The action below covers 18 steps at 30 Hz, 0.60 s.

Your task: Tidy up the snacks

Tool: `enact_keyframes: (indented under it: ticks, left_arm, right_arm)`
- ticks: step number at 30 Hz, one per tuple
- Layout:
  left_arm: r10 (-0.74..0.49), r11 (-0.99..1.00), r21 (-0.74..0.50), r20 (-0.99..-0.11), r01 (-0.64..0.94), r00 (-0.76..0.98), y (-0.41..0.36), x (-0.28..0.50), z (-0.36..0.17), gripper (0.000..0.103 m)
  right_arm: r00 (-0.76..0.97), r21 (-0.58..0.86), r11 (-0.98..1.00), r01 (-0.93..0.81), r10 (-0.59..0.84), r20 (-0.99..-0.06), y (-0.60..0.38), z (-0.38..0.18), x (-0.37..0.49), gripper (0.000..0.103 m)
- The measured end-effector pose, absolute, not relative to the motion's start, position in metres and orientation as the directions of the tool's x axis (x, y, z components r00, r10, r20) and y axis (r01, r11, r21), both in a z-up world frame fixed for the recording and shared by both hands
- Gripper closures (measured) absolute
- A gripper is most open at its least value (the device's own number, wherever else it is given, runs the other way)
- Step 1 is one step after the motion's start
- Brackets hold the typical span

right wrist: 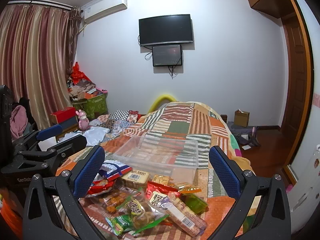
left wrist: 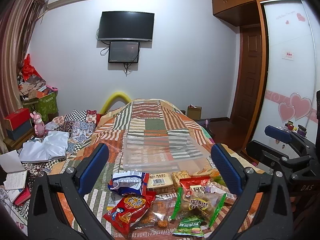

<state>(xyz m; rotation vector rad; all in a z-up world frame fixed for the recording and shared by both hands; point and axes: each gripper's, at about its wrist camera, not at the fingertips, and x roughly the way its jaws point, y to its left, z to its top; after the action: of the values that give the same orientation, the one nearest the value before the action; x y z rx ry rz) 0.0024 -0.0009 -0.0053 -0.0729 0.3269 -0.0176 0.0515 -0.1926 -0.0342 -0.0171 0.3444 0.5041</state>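
A pile of snack packets lies on the patchwork bedspread (left wrist: 156, 128): a red chips bag (left wrist: 128, 212), a blue-white bag (left wrist: 128, 182), a green-edged cookie bag (left wrist: 198, 202) and a small green packet (left wrist: 189, 226). An empty clear plastic box (left wrist: 160, 152) stands just beyond them; it also shows in the right wrist view (right wrist: 160, 154). My left gripper (left wrist: 160, 168) is open above the pile, holding nothing. My right gripper (right wrist: 158, 170) is open above the same pile (right wrist: 144, 202), holding nothing. Each gripper shows at the edge of the other's view.
A white garment (left wrist: 46, 146) and books (left wrist: 14, 178) lie at the left of the bed. Boxes and a pink figure (left wrist: 39, 123) stand by the curtain. A wardrobe (left wrist: 288, 64) and door are right; a cardboard box (right wrist: 242, 118) sits on the floor.
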Motion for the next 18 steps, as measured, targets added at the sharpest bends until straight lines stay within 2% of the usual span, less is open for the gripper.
enact_keyframes:
  ticks: [18]
  left_arm:
    - [-0.034,0.997,-0.079,-0.325,0.008,0.945,-0.0014,0.0012,-0.0049,0.000]
  right_arm:
    - [0.820,0.075,0.879,-0.471,0.468,-0.329,-0.1937,-0.0351,0.0518,0.000]
